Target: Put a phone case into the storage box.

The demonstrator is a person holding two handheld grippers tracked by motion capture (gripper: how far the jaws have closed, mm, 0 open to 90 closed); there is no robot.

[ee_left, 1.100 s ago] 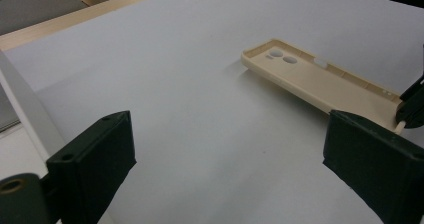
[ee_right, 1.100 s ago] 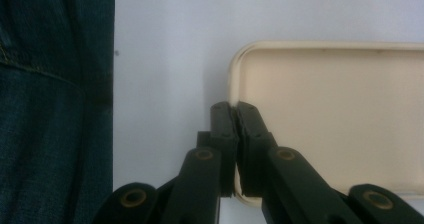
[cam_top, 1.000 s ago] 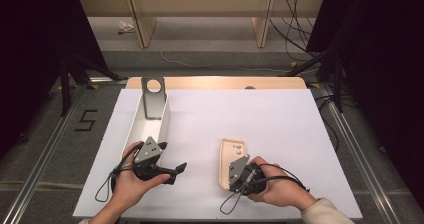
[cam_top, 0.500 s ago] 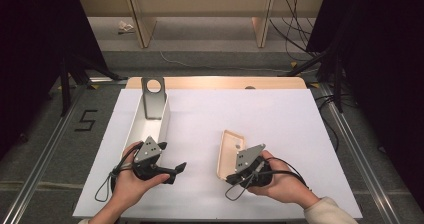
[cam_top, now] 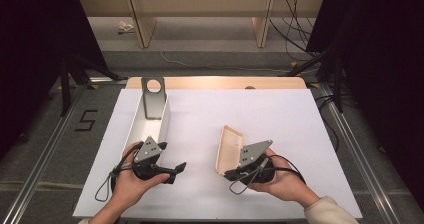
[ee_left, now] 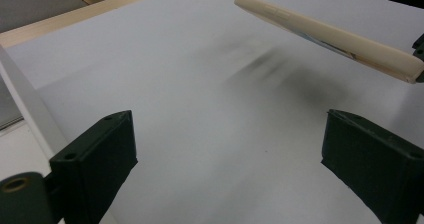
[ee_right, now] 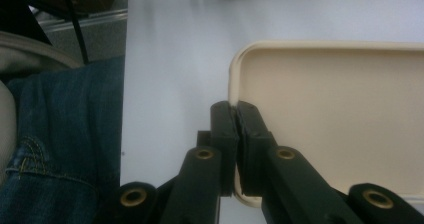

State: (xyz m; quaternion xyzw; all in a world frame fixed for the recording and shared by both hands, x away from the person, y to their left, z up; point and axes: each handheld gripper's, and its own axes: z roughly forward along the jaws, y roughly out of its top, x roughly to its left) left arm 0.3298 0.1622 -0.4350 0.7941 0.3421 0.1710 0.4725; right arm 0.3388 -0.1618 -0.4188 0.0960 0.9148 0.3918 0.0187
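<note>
The right gripper (cam_top: 231, 174) has its jaws pressed together on the rim of a cream tray (cam_top: 229, 149), a shallow oblong piece with rounded corners; in the right gripper view the two black jaws (ee_right: 235, 149) pinch the tray's (ee_right: 340, 119) thin wall between them, one jaw inside the rim and one outside. From above, the tray is tipped up on its long edge, hollow side facing the right hand (cam_top: 280, 176), and sits a little right of the middle of the white sheet (cam_top: 280, 114) that covers the table. The left gripper view catches the tray (ee_left: 325, 34) edge-on as a slim cream bar slanting above the sheet. The left gripper (cam_top: 170, 171) is wide open and holds nothing: its jaws stand well apart in its own view with only bare white sheet (ee_left: 210, 134) between them. It rests in the left hand (cam_top: 127, 181) near the front edge of the sheet, just beside the near end of a long white box (cam_top: 140, 129), whose far end carries a grey metal bracket (cam_top: 153, 96) with a round hole. Between the two grippers lies a bare stretch of sheet, and the area behind the tray and to its right is open up to the wooden table edge (cam_top: 215, 82). The front edge of the sheet runs close under both hands.
</note>
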